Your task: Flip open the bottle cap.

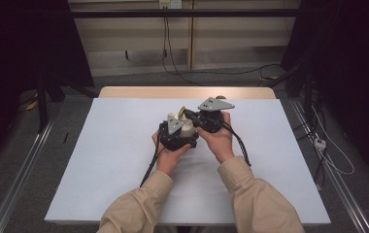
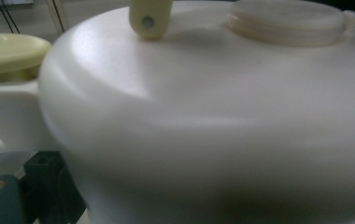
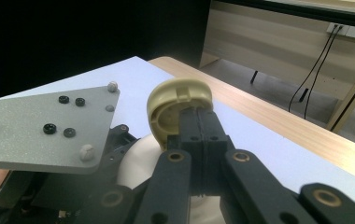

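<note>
Above the middle of the white-covered desk [image 1: 124, 160], the left gripper [image 1: 176, 132] hugs a cream jug-like container [image 2: 213, 130], though I cannot tell how its jaws stand; just right, touching, the right gripper [image 3: 199, 135] has its jaws closed tight on the container's yellowish flip lid [image 3: 175, 105], raised upright.

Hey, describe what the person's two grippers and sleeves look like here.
Both grippers are black. The left gripper and the right gripper each carry a grey three-cornered plate on top, studded with small black and pale screws, and trail a black cable. The right gripper's jaws are flat black links with brass-coloured pivot bushings. Both sleeves are tan, with buttoned-style cuffs.
</note>
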